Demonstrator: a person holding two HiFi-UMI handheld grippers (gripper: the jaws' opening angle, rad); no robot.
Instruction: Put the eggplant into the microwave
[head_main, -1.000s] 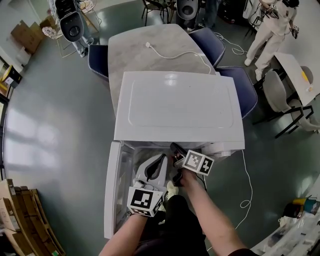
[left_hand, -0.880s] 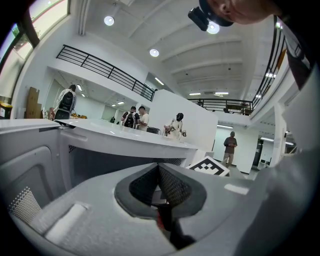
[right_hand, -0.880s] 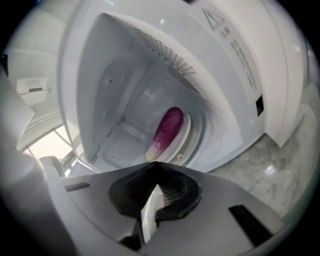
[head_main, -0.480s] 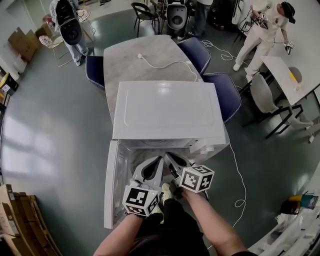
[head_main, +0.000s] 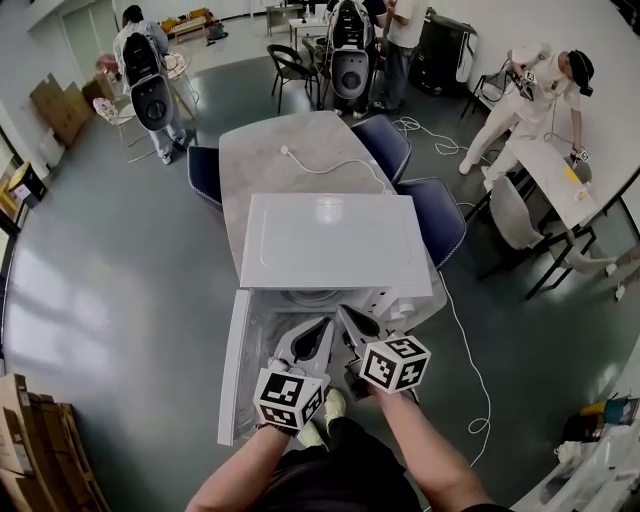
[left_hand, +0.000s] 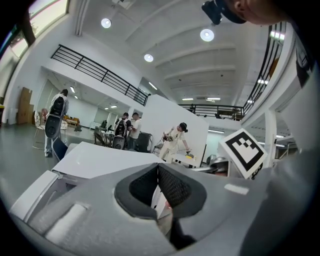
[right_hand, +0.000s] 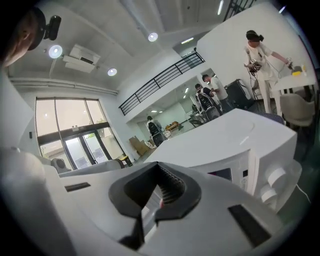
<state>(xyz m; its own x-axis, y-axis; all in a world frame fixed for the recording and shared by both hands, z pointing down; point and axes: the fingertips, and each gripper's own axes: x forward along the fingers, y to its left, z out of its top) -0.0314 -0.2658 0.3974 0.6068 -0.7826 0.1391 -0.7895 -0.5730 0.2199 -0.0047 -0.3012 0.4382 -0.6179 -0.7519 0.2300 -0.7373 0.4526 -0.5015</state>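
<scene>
The white microwave (head_main: 330, 240) stands on a grey table, its door (head_main: 233, 370) swung open to the left. No eggplant shows in any view, and the cavity is mostly hidden behind the grippers. My left gripper (head_main: 324, 326) and right gripper (head_main: 346, 314) are side by side just in front of the opening, both pointing at it. In the left gripper view the left gripper (left_hand: 158, 166) is shut with nothing between its pads, above the microwave's top (left_hand: 105, 157). The right gripper (right_hand: 159, 165) is shut and empty too, with the microwave's knobs (right_hand: 275, 180) to its right.
Behind the microwave a white cable (head_main: 325, 165) lies on the grey table (head_main: 290, 150). Blue chairs (head_main: 440, 215) flank the table. Another cable (head_main: 478, 390) trails on the floor at the right. Several people stand at the far end. Cardboard boxes (head_main: 40, 450) are stacked at the lower left.
Both grippers have risen in front of the opening, and the right one has rolled upright beside the left. The head view has drawn back, showing more of the room.
</scene>
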